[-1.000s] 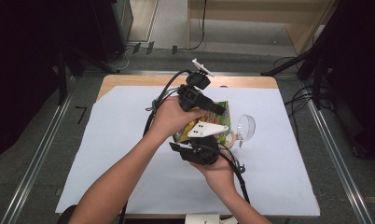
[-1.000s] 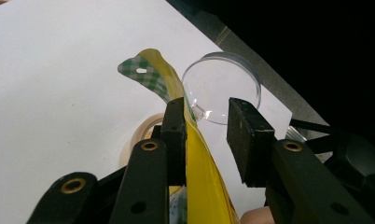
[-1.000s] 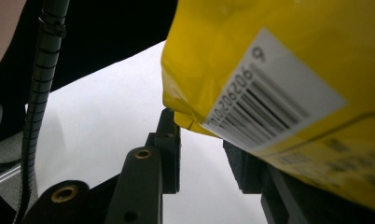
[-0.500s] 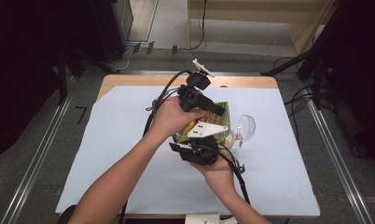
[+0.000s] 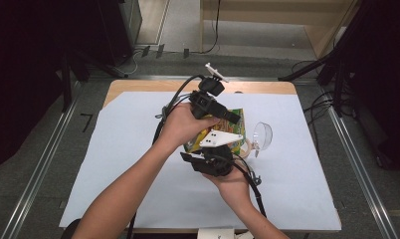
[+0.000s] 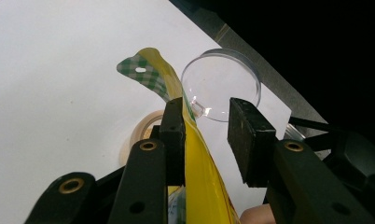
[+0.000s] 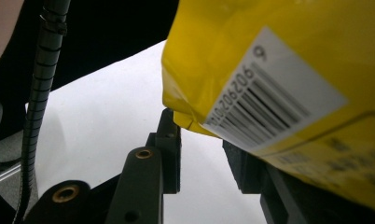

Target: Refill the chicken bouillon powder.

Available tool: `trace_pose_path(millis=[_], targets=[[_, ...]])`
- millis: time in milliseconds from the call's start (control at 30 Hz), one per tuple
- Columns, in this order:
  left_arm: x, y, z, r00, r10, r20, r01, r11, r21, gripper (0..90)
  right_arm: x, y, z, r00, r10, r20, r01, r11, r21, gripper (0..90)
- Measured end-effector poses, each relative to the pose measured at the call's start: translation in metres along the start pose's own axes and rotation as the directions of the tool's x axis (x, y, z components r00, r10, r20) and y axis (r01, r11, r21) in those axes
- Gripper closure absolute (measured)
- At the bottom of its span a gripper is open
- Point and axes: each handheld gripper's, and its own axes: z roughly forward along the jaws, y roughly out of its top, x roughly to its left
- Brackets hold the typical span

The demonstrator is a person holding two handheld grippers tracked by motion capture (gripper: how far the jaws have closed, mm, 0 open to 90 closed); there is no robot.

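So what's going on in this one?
A person works a yellow snack bag over the white-covered table, with tongs in each hand. In the left gripper view the left tongs stand open around the bag's top seam, which lies against one jaw, the other jaw apart from it. In the right gripper view the right tongs sit at the bag's bottom corner, near its barcode; a firm grip can't be confirmed. A clear round lid and a tape roll lie beside it.
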Motion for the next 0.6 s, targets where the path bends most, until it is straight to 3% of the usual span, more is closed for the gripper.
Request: trace_pose_path(millis=[267, 600], targets=[[0.0018, 0.0031, 0.0022, 1.0, -0.008, 0.004, 0.008, 0.9992, 0.038, 68.2, 0.0008, 0.001, 0.0001, 0.9997, 0.02, -0.017, -0.02, 1.0, -0.007, 68.8], [-0.0024, 0.0017, 0.0018, 0.9999, 0.007, -0.01, -0.007, 0.9995, 0.032, 68.6, 0.003, -0.0008, 0.0018, 0.9995, 0.026, -0.016, -0.026, 0.999, -0.023, 69.1]])
